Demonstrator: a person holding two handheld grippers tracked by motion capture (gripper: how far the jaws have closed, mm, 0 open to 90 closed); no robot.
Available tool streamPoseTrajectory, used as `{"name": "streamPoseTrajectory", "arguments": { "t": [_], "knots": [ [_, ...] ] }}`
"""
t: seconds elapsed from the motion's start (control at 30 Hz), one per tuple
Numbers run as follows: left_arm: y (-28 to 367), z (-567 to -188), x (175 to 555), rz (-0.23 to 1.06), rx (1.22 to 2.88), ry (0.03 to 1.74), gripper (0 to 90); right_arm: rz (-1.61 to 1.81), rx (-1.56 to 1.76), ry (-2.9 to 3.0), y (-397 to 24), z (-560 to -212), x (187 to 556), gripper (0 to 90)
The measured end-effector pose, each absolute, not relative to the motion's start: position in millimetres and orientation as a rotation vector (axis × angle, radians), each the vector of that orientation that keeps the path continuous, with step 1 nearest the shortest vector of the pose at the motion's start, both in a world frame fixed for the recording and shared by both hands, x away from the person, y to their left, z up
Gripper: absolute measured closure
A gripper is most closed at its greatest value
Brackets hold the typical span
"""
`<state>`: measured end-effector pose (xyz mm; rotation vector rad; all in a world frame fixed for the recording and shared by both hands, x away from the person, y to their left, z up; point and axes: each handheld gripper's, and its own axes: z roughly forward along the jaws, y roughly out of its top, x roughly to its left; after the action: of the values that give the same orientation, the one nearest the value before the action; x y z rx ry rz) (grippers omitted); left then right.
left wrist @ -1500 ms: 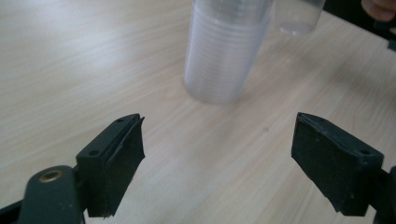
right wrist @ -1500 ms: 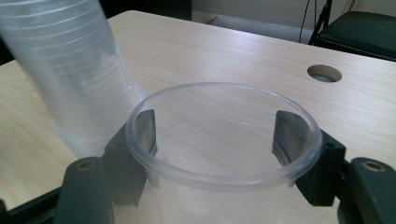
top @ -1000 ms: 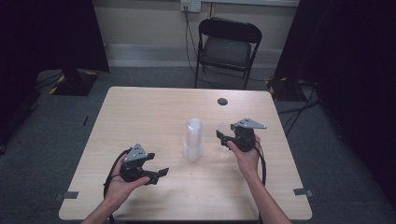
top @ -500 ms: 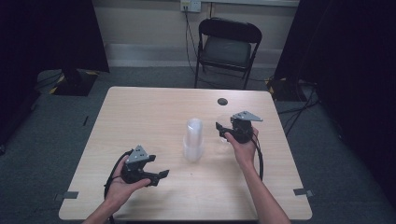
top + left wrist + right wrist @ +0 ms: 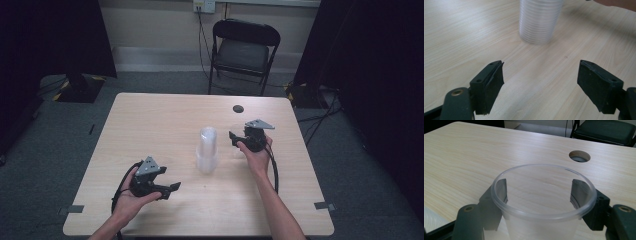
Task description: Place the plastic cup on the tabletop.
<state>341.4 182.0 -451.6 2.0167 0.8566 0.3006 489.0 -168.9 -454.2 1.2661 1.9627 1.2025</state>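
At the centre of the high view a stack of clear plastic cups (image 5: 207, 150) stands upright on the wooden table (image 5: 150, 125). Just right of it, the right gripper (image 5: 239, 140) grips a single clear cup (image 5: 544, 202), its jaws pressed against the cup's sides below the rim; the cup is upright. In the lower left of the high view, the left gripper (image 5: 170, 189) rests with its jaws spread wide and nothing between them, pointing toward the stack. A round hole (image 5: 238, 108) sits in the table's upper right part.

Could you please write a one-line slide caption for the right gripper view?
Right gripper clasps a clear plastic cup upright above the wooden table, near its round cable hole.
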Motion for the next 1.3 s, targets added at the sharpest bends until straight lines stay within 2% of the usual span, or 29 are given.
{"name": "streamPoseTrajectory", "arguments": {
  "t": [0.37, 1.3],
  "knots": [
    [182, -453, 341, 0.305, 2.022, 0.861, 20.9, 1.207, 1.264, 1.960, -165, -460, 490, 28.4],
    [181, -453, 341, 0.305, 2.016, 0.867, 21.0, 1.179, 1.227, 2.005, -176, -465, 461, 28.6]
  ]
}}
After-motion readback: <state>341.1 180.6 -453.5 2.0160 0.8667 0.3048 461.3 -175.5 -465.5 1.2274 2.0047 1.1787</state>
